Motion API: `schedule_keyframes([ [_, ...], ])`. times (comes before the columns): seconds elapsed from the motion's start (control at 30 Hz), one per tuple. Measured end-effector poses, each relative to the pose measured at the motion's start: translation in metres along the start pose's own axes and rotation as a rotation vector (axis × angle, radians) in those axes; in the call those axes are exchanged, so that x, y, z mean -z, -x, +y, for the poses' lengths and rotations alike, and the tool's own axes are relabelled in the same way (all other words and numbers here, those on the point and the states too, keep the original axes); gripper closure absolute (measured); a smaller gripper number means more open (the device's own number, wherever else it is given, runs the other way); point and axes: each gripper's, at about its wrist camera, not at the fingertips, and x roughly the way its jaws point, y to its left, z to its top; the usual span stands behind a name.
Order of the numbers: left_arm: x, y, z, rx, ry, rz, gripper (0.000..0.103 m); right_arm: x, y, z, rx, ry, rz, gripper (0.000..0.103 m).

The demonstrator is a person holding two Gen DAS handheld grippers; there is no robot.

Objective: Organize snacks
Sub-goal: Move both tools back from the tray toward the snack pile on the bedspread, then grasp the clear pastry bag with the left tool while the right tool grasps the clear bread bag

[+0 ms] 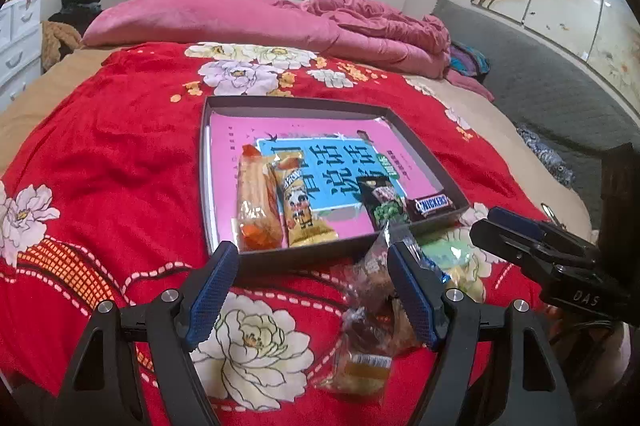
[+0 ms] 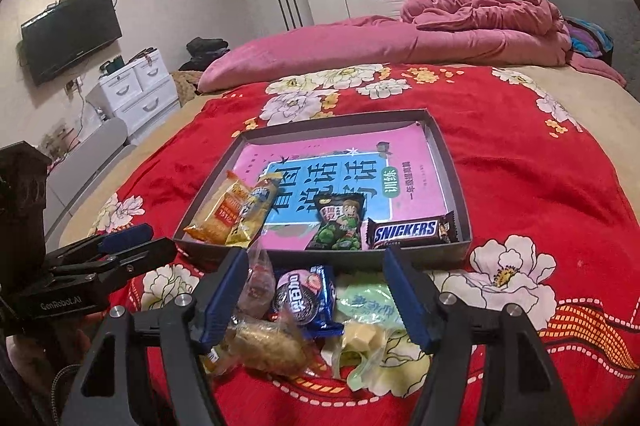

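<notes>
Left wrist view: the left gripper [image 1: 312,266] hangs with its blue-padded jaws wide apart and nothing between the pads, over a red blanket with white flowers [image 1: 120,153]. Just past its tips lies the shallow dark cardboard box [image 1: 424,141] lined with a pink and blue printed sheet. Inside sit an orange-wrapped wafer pack [image 1: 256,201], a yellow snack bar [image 1: 302,209], a dark green pea packet [image 1: 382,205] and a Snickers bar [image 1: 434,205]. A clear-wrapped brown cake [image 1: 368,322] lies on the blanket against the inner side of the right-hand finger — not clamped.

Right wrist view: the right gripper [image 2: 316,282] also stands open, gripping nothing. Between its fingers, loose on the blanket, lie a blue Oreo pack [image 2: 306,296], the brown cake [image 2: 268,346], and a pale green wrapped sweet [image 2: 368,330] — all just short of the box's near wall.
</notes>
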Motion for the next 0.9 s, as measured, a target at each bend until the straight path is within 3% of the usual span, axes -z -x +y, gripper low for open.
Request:
schedule_keyframes([
  [0.9, 0.039, -0.006, -0.015, -0.045, -0.054, 0.144, 0.025, 0.038, -0.002, 0.019, -0.057, 0.103, 0.110, 0.032],
])
